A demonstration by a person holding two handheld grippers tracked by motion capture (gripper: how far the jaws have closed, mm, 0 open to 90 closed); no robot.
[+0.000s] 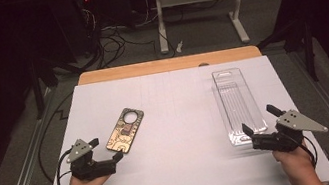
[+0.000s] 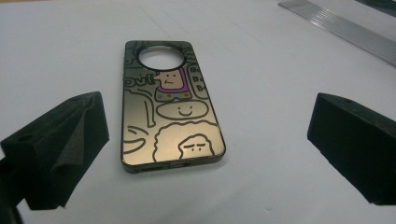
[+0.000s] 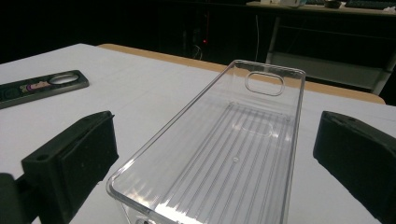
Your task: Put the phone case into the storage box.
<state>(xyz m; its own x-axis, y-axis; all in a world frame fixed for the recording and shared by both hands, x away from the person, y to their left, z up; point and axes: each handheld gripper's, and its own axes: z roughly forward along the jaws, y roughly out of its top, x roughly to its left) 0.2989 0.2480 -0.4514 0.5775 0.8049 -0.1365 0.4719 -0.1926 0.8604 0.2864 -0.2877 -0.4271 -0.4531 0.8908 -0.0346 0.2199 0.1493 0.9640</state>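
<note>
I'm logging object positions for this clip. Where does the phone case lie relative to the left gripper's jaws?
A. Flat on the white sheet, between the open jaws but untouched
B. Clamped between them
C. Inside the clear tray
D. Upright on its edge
A: the phone case lies flat on the white sheet, with the left gripper open and both jaws clear of it.

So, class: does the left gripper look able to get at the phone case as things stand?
Probably yes. The left gripper has its jaws open, and the phone case lies flat just ahead of them on the white sheet, with nothing between.
</note>
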